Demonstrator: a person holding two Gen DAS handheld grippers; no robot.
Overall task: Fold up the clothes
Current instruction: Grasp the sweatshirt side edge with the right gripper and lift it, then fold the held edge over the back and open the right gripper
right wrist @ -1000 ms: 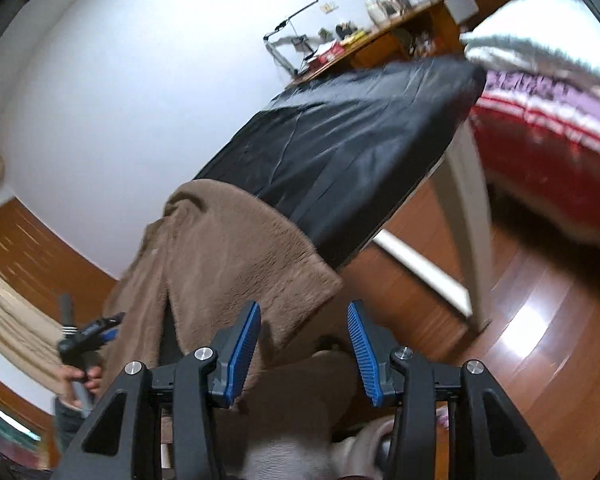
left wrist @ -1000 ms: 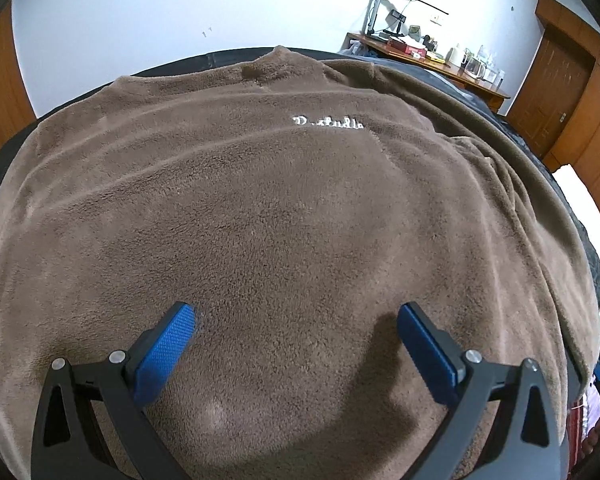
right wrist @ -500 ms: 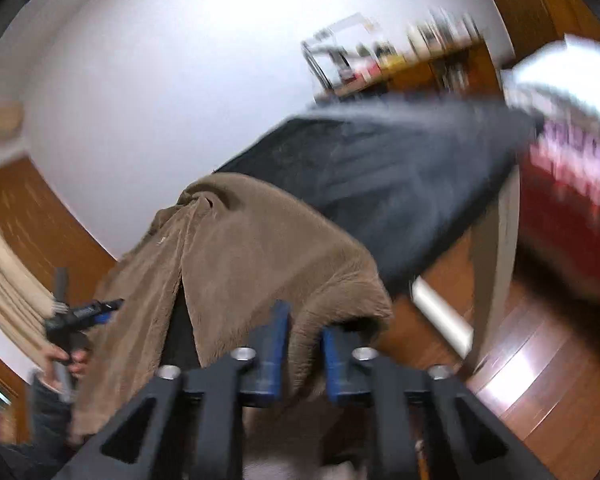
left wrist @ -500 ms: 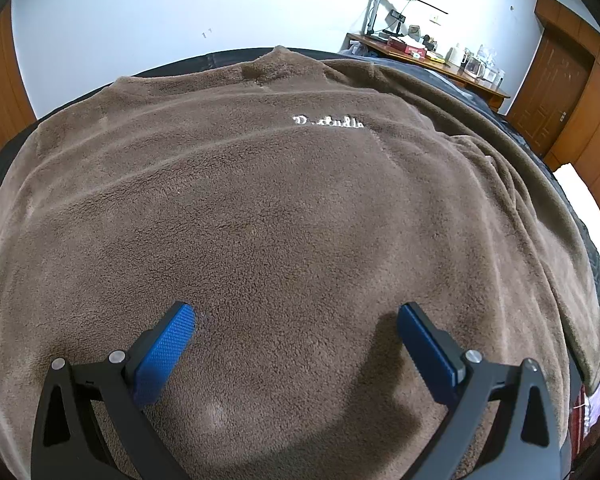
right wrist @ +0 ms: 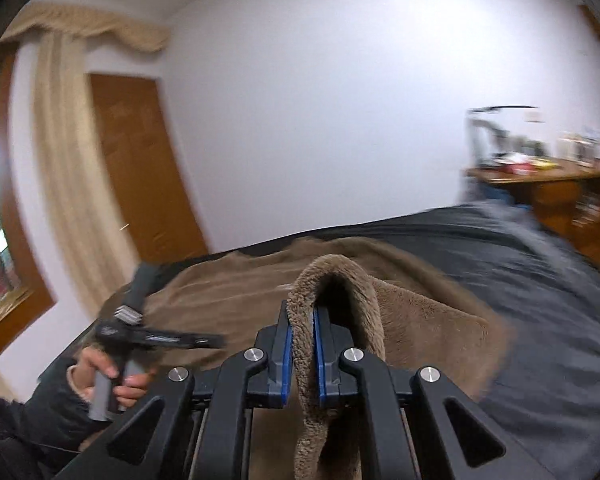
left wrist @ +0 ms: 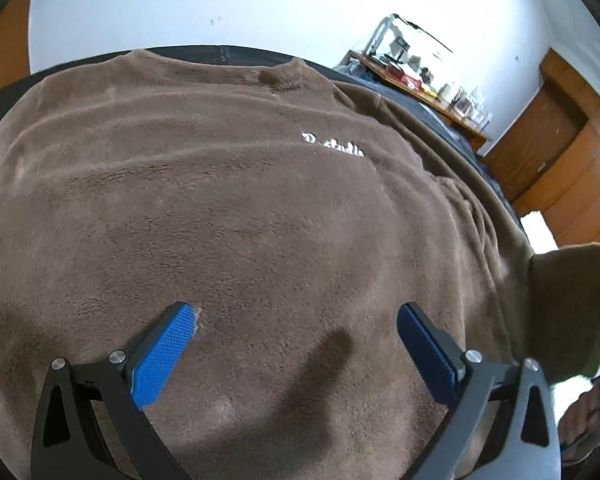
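A brown fleece sweater (left wrist: 260,208) with white lettering lies spread flat over a black-covered table (left wrist: 220,53). My left gripper (left wrist: 296,340) hovers just above its lower middle, jaws wide open and empty. In the right wrist view my right gripper (right wrist: 301,350) is shut on a fold of the sweater's brown sleeve (right wrist: 336,280), lifted above the table; the sleeve loops up over the blue pads (right wrist: 287,356). The left gripper also shows in the right wrist view (right wrist: 160,338), held by a hand. The lifted sleeve shows at the right edge of the left wrist view (left wrist: 568,308).
The black table cover (right wrist: 540,280) runs bare to the right of the sweater. A wooden desk (right wrist: 548,184) with clutter stands by the white wall at the far right. A wooden door (right wrist: 140,176) and curtains (right wrist: 64,152) are at the left.
My right gripper closed on the hanging sleeve at the table's edge and swung it up above the table. My left gripper stayed open over the sweater, shifting slightly.
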